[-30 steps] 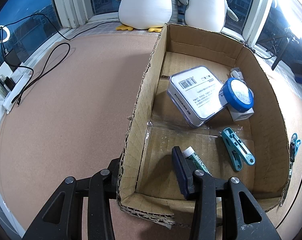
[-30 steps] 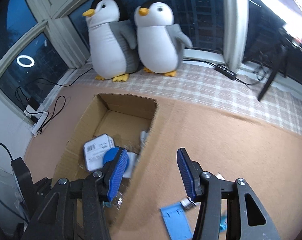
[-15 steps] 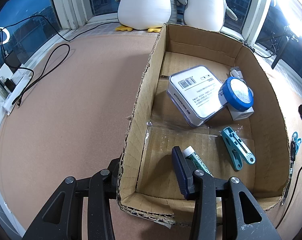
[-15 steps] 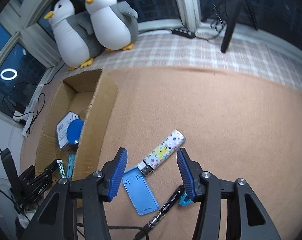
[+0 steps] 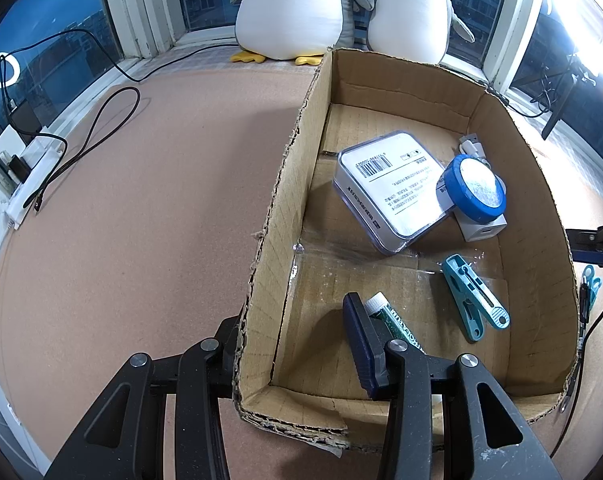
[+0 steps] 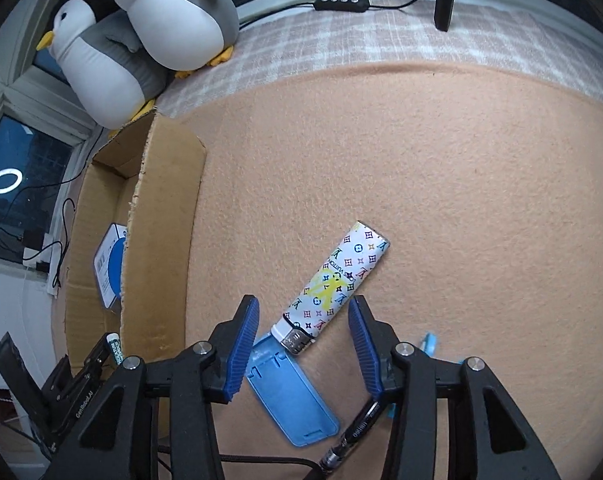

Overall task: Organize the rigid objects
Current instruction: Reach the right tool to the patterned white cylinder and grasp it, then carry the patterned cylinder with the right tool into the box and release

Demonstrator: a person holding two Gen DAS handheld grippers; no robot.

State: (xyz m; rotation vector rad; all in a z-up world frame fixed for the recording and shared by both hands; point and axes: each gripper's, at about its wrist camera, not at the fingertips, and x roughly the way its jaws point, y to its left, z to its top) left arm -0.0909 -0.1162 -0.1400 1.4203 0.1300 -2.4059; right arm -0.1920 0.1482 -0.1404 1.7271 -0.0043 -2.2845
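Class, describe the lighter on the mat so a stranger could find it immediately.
Start at the cardboard box on the tan felt mat. Just beside its outer wall, the lighter lies flat, its metal end by a blue plastic holder. It alone is white with small multicoloured monogram symbols.

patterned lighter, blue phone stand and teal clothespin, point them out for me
patterned lighter (image 6: pixel 338 278), right wrist view, middle of its printed body
blue phone stand (image 6: pixel 291 394), right wrist view, centre of its flat plate
teal clothespin (image 5: pixel 471 294), left wrist view, mid-length of its arms
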